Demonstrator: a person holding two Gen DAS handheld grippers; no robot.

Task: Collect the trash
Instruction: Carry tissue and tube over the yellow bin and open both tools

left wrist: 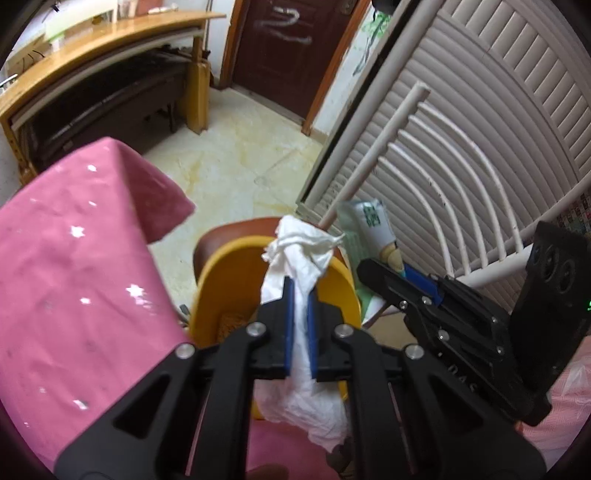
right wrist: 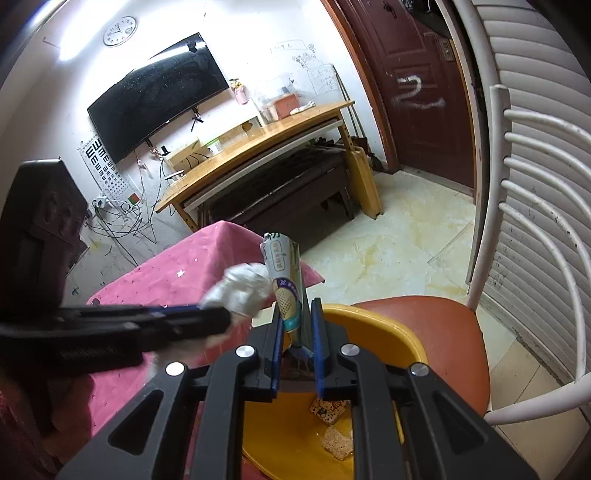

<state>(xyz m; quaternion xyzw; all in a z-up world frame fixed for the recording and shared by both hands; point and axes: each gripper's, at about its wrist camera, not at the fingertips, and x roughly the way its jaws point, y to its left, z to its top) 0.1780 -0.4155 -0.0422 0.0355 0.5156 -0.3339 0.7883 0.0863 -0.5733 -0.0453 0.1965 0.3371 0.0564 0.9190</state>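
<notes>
Left gripper (left wrist: 300,295) clamped on white tissue (left wrist: 295,243), over yellow bin (left wrist: 221,273) on red chair seat (right wrist: 436,325). Right gripper (right wrist: 298,317) clamped on cone wrapper (right wrist: 282,273), above same bin, right of pink tablecloth (left wrist: 74,266).

Home living rm: wall TV (right wrist: 159,98), clock (right wrist: 119,31), wooden desk (right wrist: 258,138), front door (right wrist: 417,85).

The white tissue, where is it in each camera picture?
Left wrist view: the white tissue sits mid-frame, pinched in the left gripper, above the yellow basin.
Right wrist view: the tissue is left of centre, beside the cone wrapper.
Shared landmark: the yellow basin on the red chair seat.
</notes>
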